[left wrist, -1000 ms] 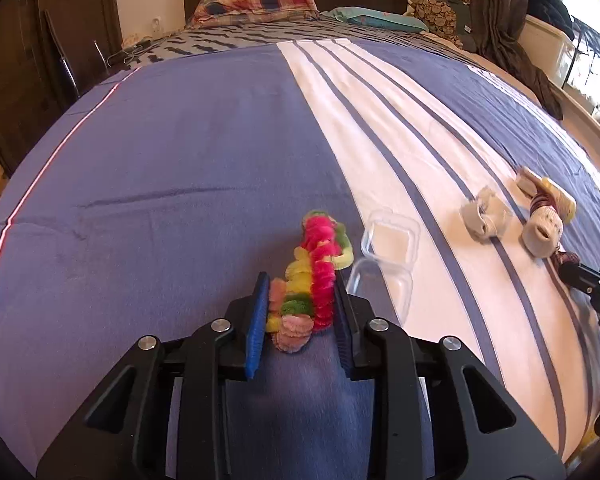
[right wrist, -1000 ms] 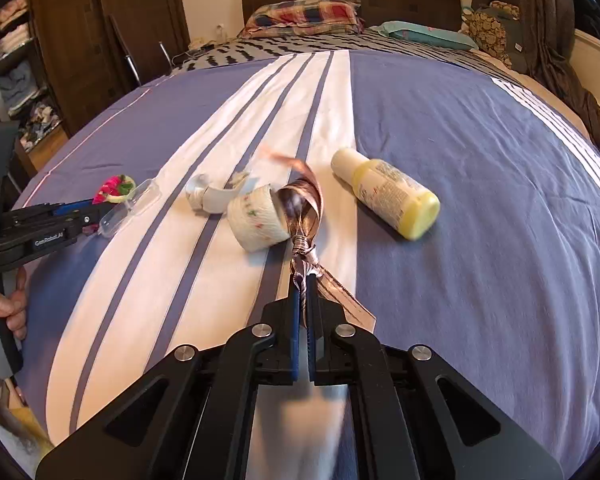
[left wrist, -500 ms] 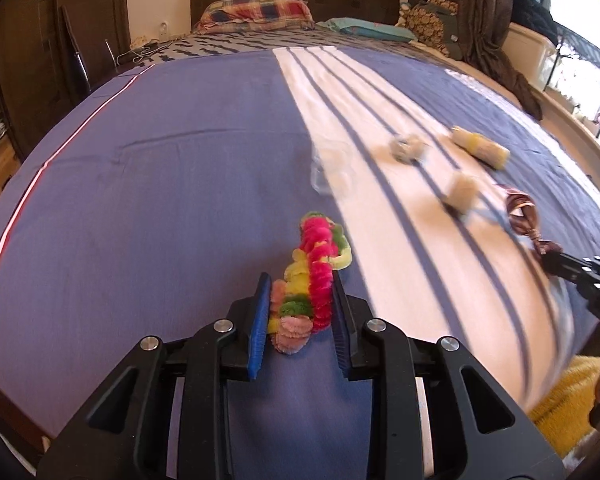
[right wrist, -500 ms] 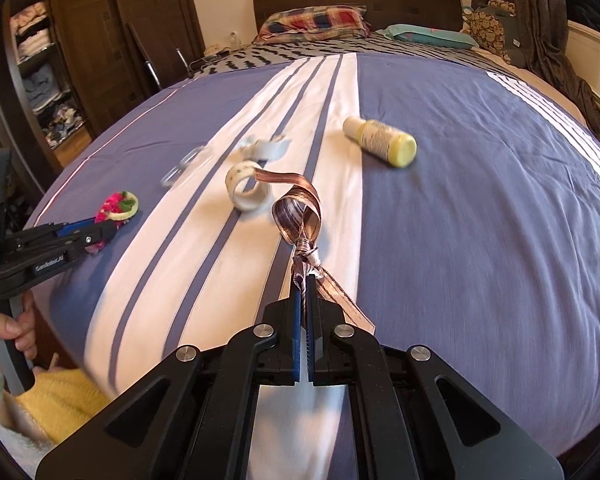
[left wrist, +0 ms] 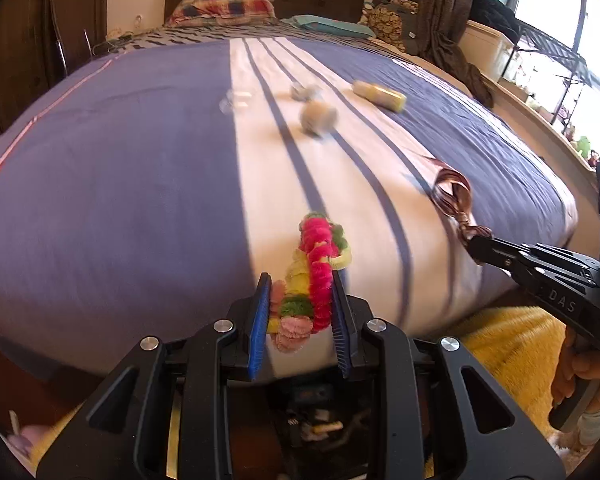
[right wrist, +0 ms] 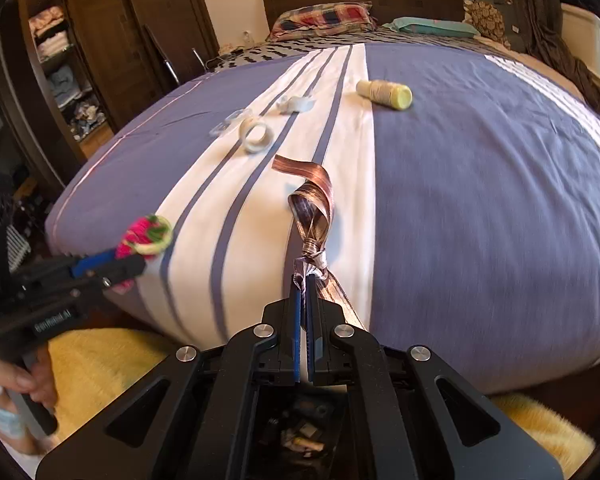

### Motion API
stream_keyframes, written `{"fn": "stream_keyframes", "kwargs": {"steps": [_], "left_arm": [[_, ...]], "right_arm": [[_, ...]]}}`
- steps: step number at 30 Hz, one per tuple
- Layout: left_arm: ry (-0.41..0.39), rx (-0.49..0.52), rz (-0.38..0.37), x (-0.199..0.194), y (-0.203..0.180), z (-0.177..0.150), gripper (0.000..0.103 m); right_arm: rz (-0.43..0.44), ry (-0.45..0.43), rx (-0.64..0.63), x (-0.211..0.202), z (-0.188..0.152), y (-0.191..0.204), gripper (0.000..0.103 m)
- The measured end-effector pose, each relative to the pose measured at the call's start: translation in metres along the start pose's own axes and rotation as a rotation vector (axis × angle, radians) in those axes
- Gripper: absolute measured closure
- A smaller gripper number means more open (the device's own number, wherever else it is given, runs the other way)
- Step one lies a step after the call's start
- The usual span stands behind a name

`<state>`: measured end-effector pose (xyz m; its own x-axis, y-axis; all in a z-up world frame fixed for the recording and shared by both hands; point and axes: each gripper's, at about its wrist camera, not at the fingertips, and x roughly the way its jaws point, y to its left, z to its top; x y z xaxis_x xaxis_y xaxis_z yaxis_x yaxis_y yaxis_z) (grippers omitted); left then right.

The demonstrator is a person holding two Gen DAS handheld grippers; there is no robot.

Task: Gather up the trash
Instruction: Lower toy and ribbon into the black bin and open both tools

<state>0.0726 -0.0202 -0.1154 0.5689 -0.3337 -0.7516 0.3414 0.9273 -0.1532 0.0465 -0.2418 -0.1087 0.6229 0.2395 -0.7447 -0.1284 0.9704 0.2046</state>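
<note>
Bed (right wrist: 480,200), blue with white stripes: tape roll (right wrist: 256,135) and yellow bottle (right wrist: 385,94) lying on it. Left hand-held gripper (left wrist: 300,300) is clamped on pompom ring (left wrist: 314,268); right hand-held gripper (right wrist: 303,312), marked "DAS", is closed on ribbon (right wrist: 314,208), both held over the bed's foot.

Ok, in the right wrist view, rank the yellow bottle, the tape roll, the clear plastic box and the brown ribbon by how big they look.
1. brown ribbon, though it is nearest the camera
2. yellow bottle
3. tape roll
4. clear plastic box, smallest but hard to make out
</note>
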Motion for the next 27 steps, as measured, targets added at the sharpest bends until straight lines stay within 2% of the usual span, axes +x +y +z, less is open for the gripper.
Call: {"fn": "stream_keyframes", "kwargs": {"steps": [7, 17, 27], "left_arm": [[0.013, -0.001, -0.014, -0.011, -0.021, -0.046, 0.076], [0.193, -0.004, -0.016, 0.031, -0.026, -0.116, 0.076], [0.356, -0.046, -0.038, 0.086, -0.017, -0.149, 0.076]], "right_arm": [[0.02, 0.028, -0.022, -0.013, -0.044, 0.017, 0.1], [0.008, 0.176, -0.033, 0.014, -0.101, 0.024, 0.1], [0.019, 0.32, -0.013, 0.056, -0.13, 0.018, 0.1]]}}
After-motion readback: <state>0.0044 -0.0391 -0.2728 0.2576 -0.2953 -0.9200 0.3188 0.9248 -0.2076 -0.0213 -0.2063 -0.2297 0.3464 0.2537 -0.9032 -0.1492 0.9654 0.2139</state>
